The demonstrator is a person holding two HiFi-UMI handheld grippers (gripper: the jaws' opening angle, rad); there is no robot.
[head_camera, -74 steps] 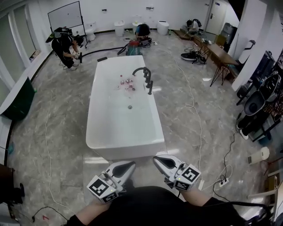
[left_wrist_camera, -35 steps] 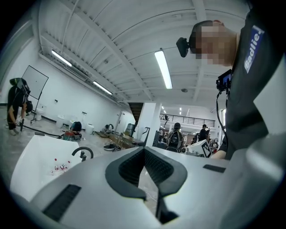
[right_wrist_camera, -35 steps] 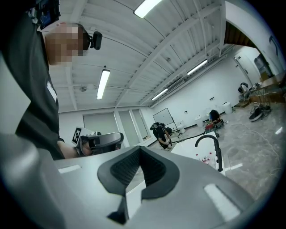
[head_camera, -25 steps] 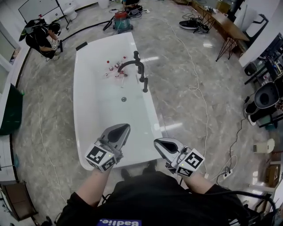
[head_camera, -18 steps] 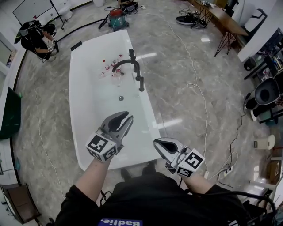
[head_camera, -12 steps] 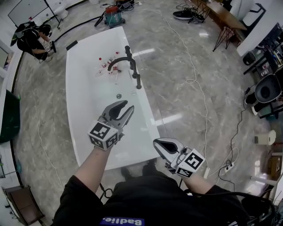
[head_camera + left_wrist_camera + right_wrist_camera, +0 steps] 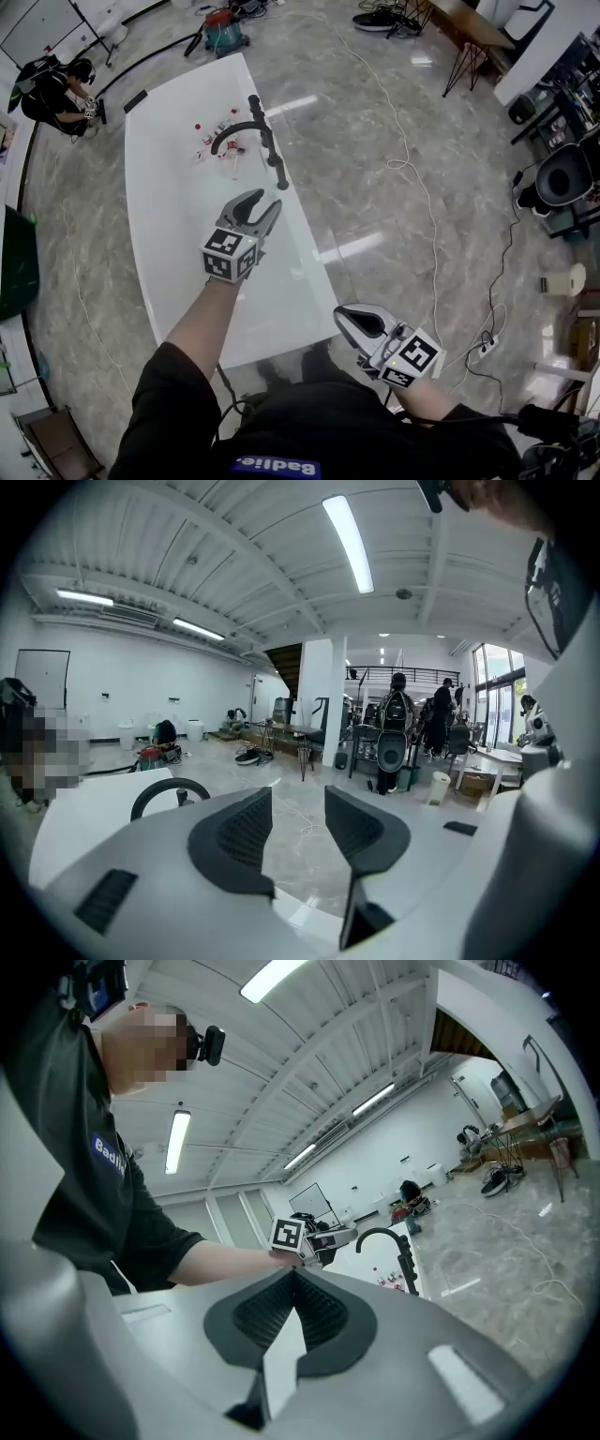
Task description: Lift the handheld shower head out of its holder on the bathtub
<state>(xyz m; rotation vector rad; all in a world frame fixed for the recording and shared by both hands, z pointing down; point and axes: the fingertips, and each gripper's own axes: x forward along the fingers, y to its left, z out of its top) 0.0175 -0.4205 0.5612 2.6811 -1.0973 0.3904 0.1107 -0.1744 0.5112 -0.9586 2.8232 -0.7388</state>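
One white bathtub [image 7: 141, 216] lies at 11 o'clock in the head view on grey marble floor [image 7: 375, 216], with cables [image 7: 398, 141] at 1 o'clock. The handheld shower head [image 7: 278, 177] stands on the tub's right rim, just beyond the left gripper [image 7: 262, 202]. In the left gripper view the jaws have just been opening, with nothing between them and clear floor ahead. In the right gripper view the right gripper [image 7: 295, 1274] is clenched and empty.

The bathtub [image 7: 155, 244] is glossy white, the faucet [image 7: 236, 128] on its rim matte black. Small red-and-white items [image 7: 202, 155] lie in the tub. The floor [image 7: 394, 225] is grey with pale marble veining, crossed by a white cable [image 7: 397, 166]. The left gripper [image 7: 267, 201] and right gripper [image 7: 340, 317] are light grey with dark grey ribbed pads [image 7: 246, 829]; each cube [image 7: 231, 255] bears black-and-white square markers. The person's shirt [image 7: 281, 422] is black, with white lettering on blue
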